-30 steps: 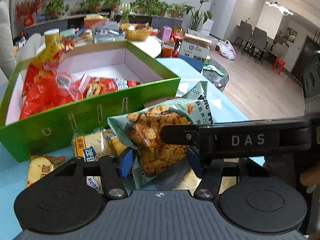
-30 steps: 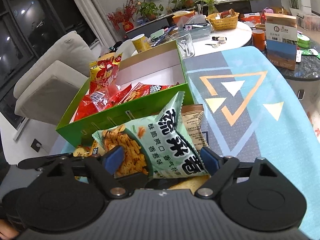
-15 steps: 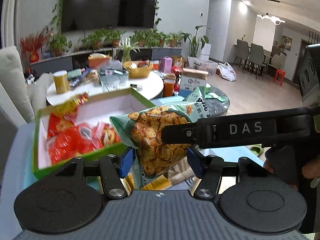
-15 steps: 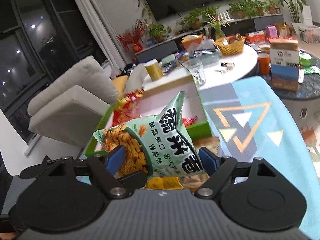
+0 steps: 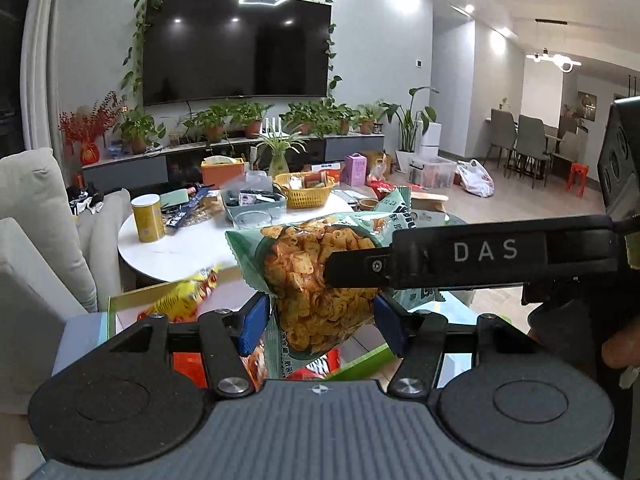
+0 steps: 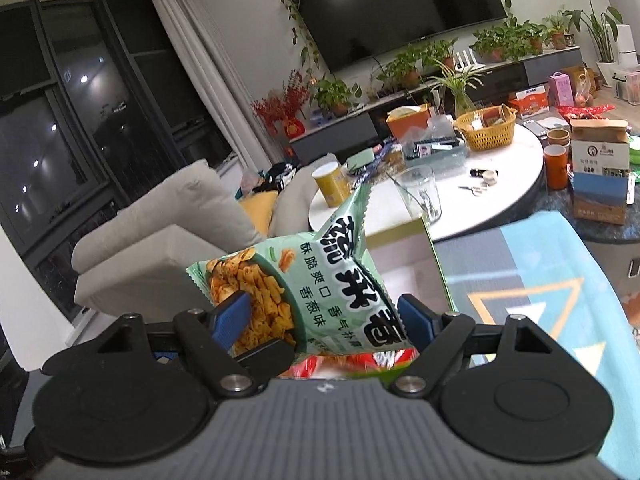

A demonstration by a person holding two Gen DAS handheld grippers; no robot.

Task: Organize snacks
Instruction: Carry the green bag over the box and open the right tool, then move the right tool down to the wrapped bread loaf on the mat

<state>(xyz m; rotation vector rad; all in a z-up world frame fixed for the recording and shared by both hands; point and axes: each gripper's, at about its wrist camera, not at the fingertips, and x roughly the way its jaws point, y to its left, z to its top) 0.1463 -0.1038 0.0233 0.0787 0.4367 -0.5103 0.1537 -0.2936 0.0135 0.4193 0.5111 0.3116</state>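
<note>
- The left gripper is clamping the green snack bag between its blue pads, jaws partly closed on the bag's width, probably so the puffy bag cannot slip.
- The right gripper is pinching the same snack bag from the other end; its black finger is crossing just ahead of the left gripper.
- Two grips are likely keeping the loose bag level.
- The bag is hanging in the air between both tools.
- The green box is lying below and just beyond the fingers, red packets inside.
</note>
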